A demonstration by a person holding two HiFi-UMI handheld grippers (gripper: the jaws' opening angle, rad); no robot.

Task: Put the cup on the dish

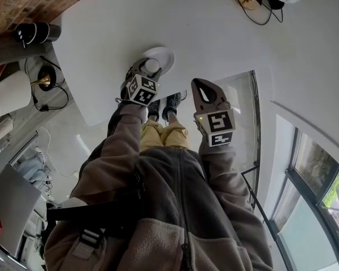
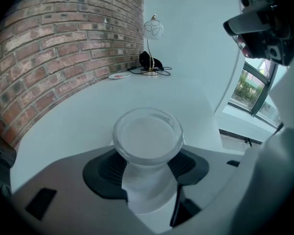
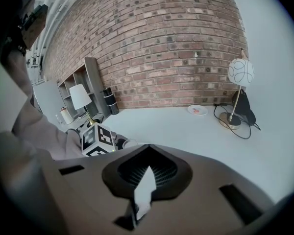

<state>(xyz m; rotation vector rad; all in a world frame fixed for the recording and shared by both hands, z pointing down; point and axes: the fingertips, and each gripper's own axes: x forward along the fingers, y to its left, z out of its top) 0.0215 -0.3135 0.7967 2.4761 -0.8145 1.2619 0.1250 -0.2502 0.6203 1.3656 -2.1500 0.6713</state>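
Observation:
A frosted glass cup [image 1: 153, 66] sits between the jaws of my left gripper [image 1: 146, 68], right over the white round dish [image 1: 166, 55] near the table's front edge. Whether the cup touches the dish I cannot tell. Seen from the left gripper view, the cup [image 2: 148, 137] is clamped at its lower body by the left gripper [image 2: 148, 166], mouth up, and the dish is hidden. My right gripper [image 1: 199, 83] is shut on nothing, hovering beside the table's edge to the right; the right gripper [image 3: 143, 181] points at the left gripper's marker cube [image 3: 97, 140].
The white table [image 1: 214, 33] runs to a brick wall [image 3: 161, 48]. At the far end stand a globe lamp [image 3: 240, 72] with black cables and a small plate [image 3: 198, 110]. A shelf with a white-shade lamp [image 1: 8, 92] is at the left.

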